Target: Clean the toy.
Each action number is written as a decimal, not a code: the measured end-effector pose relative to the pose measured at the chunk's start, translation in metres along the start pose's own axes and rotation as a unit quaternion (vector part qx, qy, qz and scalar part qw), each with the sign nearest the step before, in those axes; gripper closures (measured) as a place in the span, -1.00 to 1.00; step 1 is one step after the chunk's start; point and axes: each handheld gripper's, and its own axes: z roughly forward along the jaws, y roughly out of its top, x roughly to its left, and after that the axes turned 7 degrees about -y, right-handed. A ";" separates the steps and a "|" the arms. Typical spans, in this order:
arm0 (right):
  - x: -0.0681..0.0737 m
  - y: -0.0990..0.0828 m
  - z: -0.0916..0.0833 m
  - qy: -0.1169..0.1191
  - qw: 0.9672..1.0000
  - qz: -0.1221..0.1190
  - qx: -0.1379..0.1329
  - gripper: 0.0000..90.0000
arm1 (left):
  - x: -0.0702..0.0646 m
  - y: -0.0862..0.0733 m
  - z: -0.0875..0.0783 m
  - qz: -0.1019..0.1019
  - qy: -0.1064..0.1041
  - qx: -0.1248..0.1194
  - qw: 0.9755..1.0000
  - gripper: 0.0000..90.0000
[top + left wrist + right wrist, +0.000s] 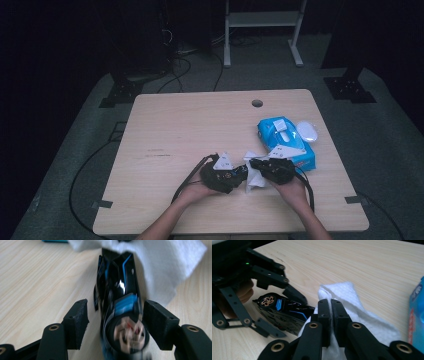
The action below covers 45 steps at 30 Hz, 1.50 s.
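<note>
A glossy black toy car with blue stripes [120,285] lies on the wooden table [175,130], its wheel end towards my left gripper. My left gripper [115,307] stands open with the car between its jaws; a gap shows at the left pad [77,315]. My right gripper [331,302] is shut on a white wipe [352,300], which rests against the car's [284,308] far end. In the high view the left gripper [242,173] and the right gripper [253,163] meet nose to nose near the table's front, with the wipe [255,181] beneath them.
A blue pack of wipes [285,142] lies just behind the right gripper, with a white oval object [306,131] beside it. A cable hole [257,103] sits near the table's far edge. Bare wood spreads to the left and behind.
</note>
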 end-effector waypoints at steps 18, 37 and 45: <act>0.002 0.002 -0.001 0.006 1.000 0.002 -0.008 0.92 | 0.006 0.002 -0.021 0.002 -0.004 0.018 1.000 0.30; -0.005 -0.003 0.004 0.000 1.000 0.018 0.000 0.92 | 0.010 0.002 -0.027 -0.002 -0.011 0.024 1.000 0.24; -0.015 -0.006 -0.002 -0.001 0.999 0.047 -0.005 0.92 | 0.010 0.007 -0.024 0.007 -0.010 0.037 0.999 0.28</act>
